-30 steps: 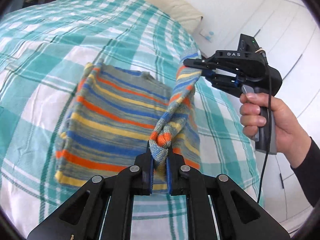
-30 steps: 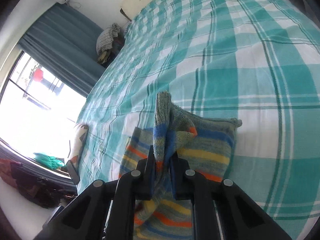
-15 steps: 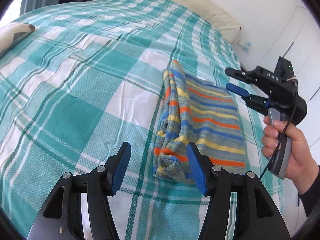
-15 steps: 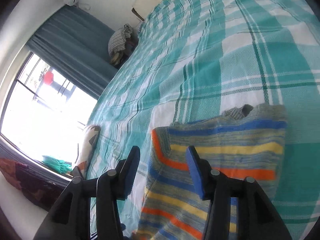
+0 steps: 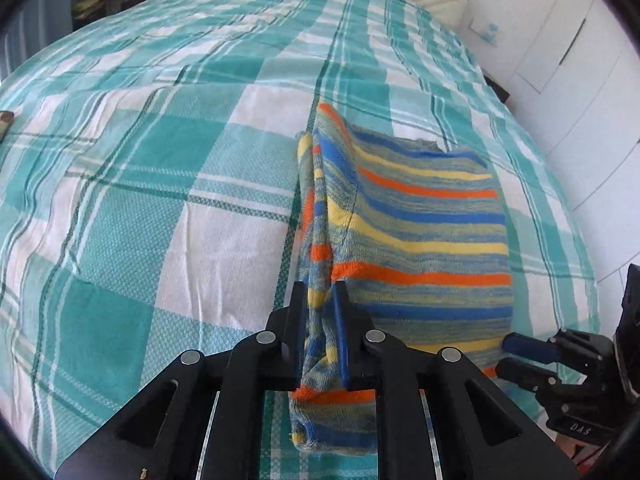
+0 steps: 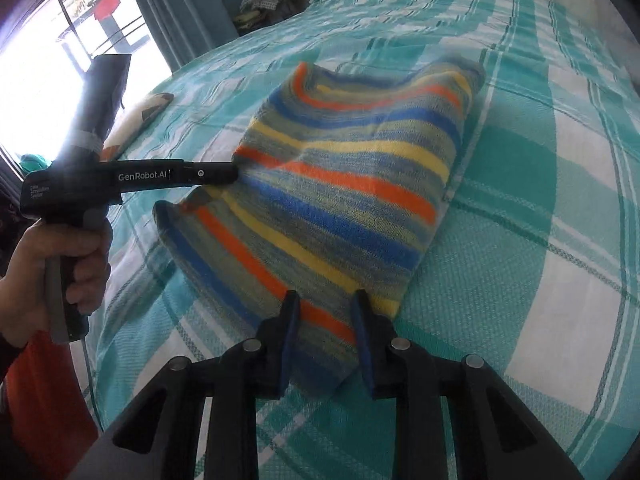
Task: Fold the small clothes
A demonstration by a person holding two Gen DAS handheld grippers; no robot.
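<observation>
**Taking hold for the next fold**

We are seeing one striped knit garment (image 5: 416, 240) lying partly folded on the checked bedspread (image 5: 160, 184). Our left gripper (image 5: 318, 312) is closing on its bunched near edge; our right gripper (image 6: 324, 320) is closing astride the near corner, pads apparently not yet pressing. Next, we judge, lift both together.

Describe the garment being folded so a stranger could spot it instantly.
A big bed under a teal-and-white checked cover fills the room. On it lies one folded knit garment, with both grippers at its near edge. Its orange, blue and yellow stripes on grey set it apart from the checked cover.
</observation>
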